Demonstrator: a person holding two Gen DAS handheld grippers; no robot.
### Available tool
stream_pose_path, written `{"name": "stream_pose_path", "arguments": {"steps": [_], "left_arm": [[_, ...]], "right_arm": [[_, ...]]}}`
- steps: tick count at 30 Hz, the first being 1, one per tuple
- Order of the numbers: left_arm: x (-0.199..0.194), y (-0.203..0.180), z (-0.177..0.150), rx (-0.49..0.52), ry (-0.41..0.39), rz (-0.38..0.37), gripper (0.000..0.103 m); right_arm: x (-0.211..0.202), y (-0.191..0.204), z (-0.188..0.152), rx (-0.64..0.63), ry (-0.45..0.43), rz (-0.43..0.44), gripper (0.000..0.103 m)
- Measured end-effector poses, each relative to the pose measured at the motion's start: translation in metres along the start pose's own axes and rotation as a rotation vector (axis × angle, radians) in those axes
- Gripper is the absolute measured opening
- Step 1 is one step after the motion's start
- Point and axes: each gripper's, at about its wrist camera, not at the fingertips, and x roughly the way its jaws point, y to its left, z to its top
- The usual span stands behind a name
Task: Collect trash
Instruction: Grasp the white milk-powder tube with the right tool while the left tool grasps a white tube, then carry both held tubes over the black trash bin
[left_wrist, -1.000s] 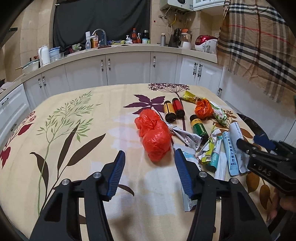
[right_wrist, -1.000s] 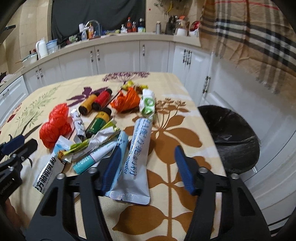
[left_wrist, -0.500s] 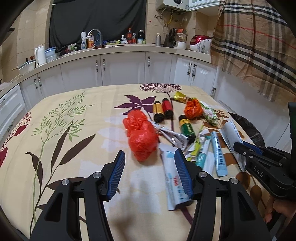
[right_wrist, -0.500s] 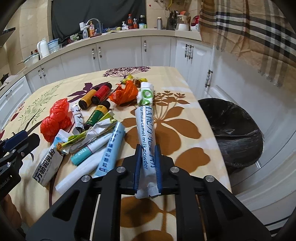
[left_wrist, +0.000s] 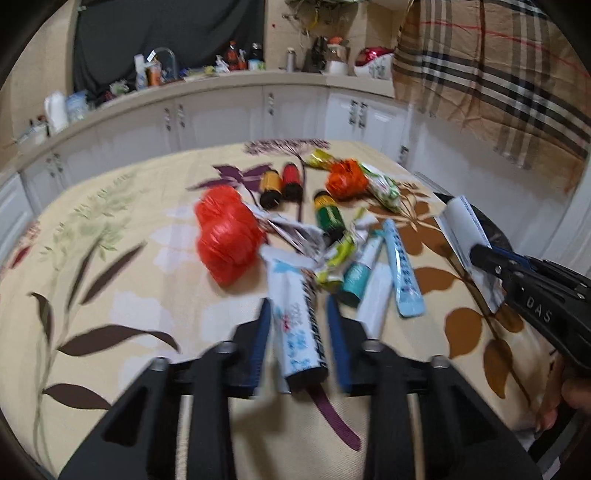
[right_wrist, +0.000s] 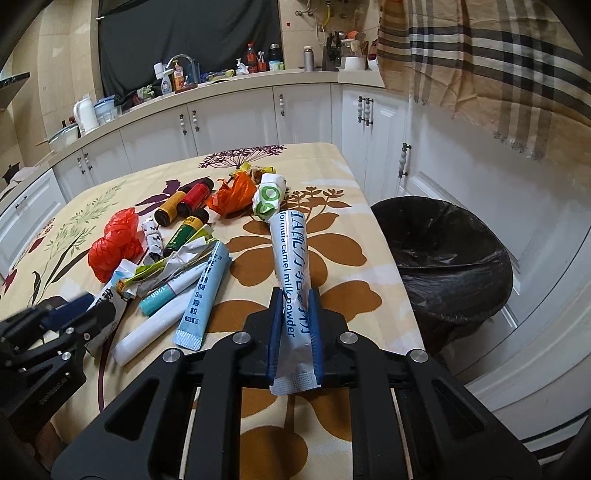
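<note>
Since the earlier frames, the left hand-held gripper (left_wrist: 297, 341) has narrowed around the blue-flowered packet (left_wrist: 295, 325), not yet clamping, its length pointing away along the bench (left_wrist: 110, 295). Right hand-held gripper (right_wrist: 295, 332) pinches the milk powder sachet (right_wrist: 291, 266), raised, beside the black bin (right_wrist: 443, 258).

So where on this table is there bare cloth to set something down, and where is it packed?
Bare cloth lies left of the red bag, toward the cabinets, and between the blue sachet and the table's bin-side edge, under the milk powder sachet held by the right gripper. The middle is crowded with bottles and wrappers.
</note>
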Motion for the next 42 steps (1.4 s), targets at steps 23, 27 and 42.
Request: {"name": "stream_pose_path", "arguments": {"steps": [23,27,42], "left_arm": [[-0.031,-0.010,0.034,0.033,-0.164,0.003,0.010],[-0.025,-0.026,0.054,0.044,-0.192,-0.044,0.010],[0.017,-0.108,0.115,0.144,-0.259,-0.137,0.010]], "right_arm": [[-0.011,-0.017,0.024,0.014,-0.076,-0.029,0.014],[-0.011,-0.033,0.040,0.026,-0.107,-0.067,0.014],[-0.002,-0.100,0.085,0.075,-0.207,-0.210,0.014]]}}
